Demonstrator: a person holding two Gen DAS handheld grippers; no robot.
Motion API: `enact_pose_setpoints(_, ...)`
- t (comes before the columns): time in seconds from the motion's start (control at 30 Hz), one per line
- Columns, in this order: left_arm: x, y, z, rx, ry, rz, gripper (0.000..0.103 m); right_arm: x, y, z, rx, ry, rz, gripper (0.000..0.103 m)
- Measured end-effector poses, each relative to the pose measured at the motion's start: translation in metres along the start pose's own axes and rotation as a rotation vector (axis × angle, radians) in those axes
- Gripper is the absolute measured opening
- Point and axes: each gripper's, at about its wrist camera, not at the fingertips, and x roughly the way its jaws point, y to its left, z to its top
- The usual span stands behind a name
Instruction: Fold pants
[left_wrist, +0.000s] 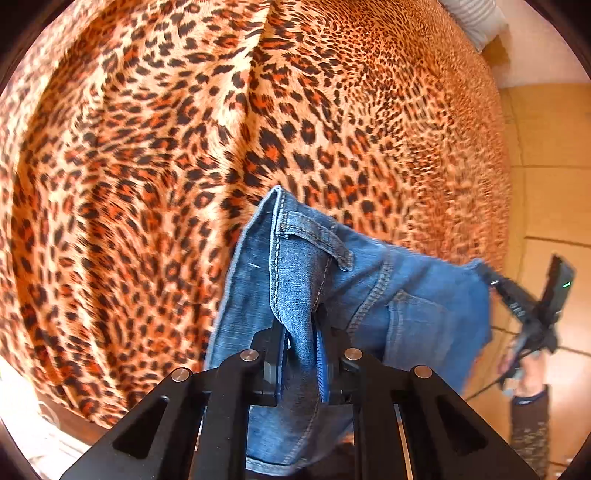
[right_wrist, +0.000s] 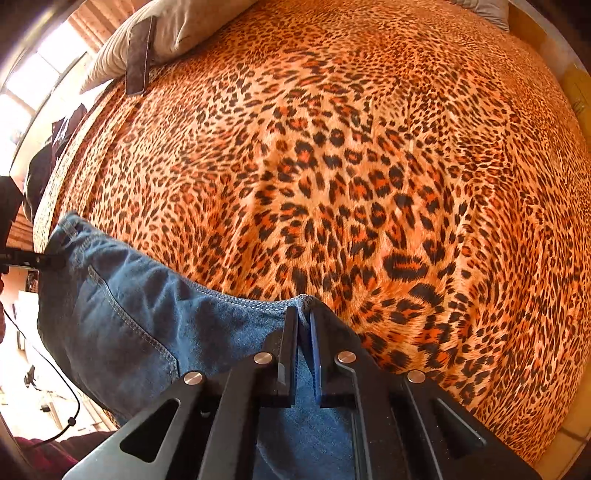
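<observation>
Blue denim pants (left_wrist: 369, 295) hang stretched between my two grippers above a bed with a leopard-print cover (left_wrist: 166, 147). My left gripper (left_wrist: 301, 332) is shut on the waistband near a belt loop. My right gripper (right_wrist: 303, 317) is shut on the other end of the waistband edge of the pants (right_wrist: 147, 314). In the left wrist view the right gripper (left_wrist: 532, 306) shows at the far right, gripping the pants. In the right wrist view the left gripper (right_wrist: 29, 260) shows at the far left edge. The legs hang below, out of sight.
The leopard-print cover (right_wrist: 369, 166) fills both views. A beige pillow (right_wrist: 177, 29) with a dark flat object (right_wrist: 138, 55) lies at the bed's far left corner. Another pillow (left_wrist: 476, 18) lies at the far end. Tiled floor (left_wrist: 546, 166) runs beside the bed.
</observation>
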Motion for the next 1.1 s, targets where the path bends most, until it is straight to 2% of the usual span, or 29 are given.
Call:
enact_pose_setpoints(0.03,0.007,-0.003,-0.001,0.031,0.002,0.057,0.015,0.005,-0.009,0.001,0.043,0.012,0.001,0.004)
enact_pose_setpoints(0.1,0.012,-0.003,-0.001,0.022,0.002,0.086,0.016,0.016,-0.019,0.001,0.102,0.034,-0.040,0.003)
enact_pose_setpoints(0.17,0.006,-0.002,0.001,0.012,0.001,0.061,0.017,0.018,-0.031,-0.004,0.186,0.039,0.002,0.007)
enact_pose_setpoints(0.23,-0.007,0.005,-0.002,-0.024,-0.001,0.004,0.023,0.000,-0.041,-0.011,0.248,-0.034,0.041,0.009)
enact_pose_setpoints(0.27,-0.016,0.010,-0.005,-0.042,-0.013,-0.024,0.029,-0.011,-0.049,-0.016,0.297,-0.066,0.087,0.013)
enact_pose_setpoints(0.3,-0.027,0.016,-0.010,-0.056,-0.028,-0.039,0.034,-0.023,-0.055,-0.024,0.349,-0.099,0.124,0.025)
enact_pose_setpoints(0.37,-0.053,0.021,-0.027,-0.064,-0.071,-0.032,0.040,-0.048,-0.069,-0.050,0.427,-0.160,0.198,0.037)
enact_pose_setpoints(0.43,-0.071,0.026,-0.048,-0.067,-0.090,-0.025,0.046,-0.068,-0.078,-0.083,0.470,-0.187,0.227,0.038)
enact_pose_setpoints(0.5,-0.074,0.027,-0.071,-0.092,-0.083,-0.056,0.053,-0.082,-0.089,-0.123,0.521,-0.174,0.213,0.039)
enact_pose_setpoints(0.63,-0.056,0.034,-0.111,-0.171,0.014,-0.149,0.054,-0.100,-0.118,-0.217,0.690,-0.109,0.116,0.039)
enact_pose_setpoints(0.73,-0.030,0.033,-0.118,-0.198,0.072,-0.182,0.053,-0.111,-0.138,-0.286,0.832,-0.076,0.055,0.041)
enact_pose_setpoints(0.8,-0.017,0.032,-0.112,-0.209,0.101,-0.181,0.053,-0.115,-0.147,-0.319,0.897,-0.068,0.009,0.043)
enact_pose_setpoints(0.9,-0.008,0.021,-0.098,-0.175,0.104,-0.138,0.052,-0.114,-0.160,-0.349,0.973,-0.075,-0.048,0.044)
enact_pose_setpoints(1.03,-0.001,0.006,-0.089,-0.118,0.116,-0.073,0.052,-0.097,-0.165,-0.357,0.962,-0.072,-0.111,0.042)
enact_pose_setpoints(1.07,0.002,0.002,-0.089,-0.105,0.122,-0.059,0.052,-0.094,-0.165,-0.358,0.946,-0.079,-0.100,0.031)
enact_pose_setpoints(1.1,0.003,0.000,-0.090,-0.099,0.129,-0.048,0.046,-0.093,-0.165,-0.358,0.928,-0.078,-0.118,0.018)
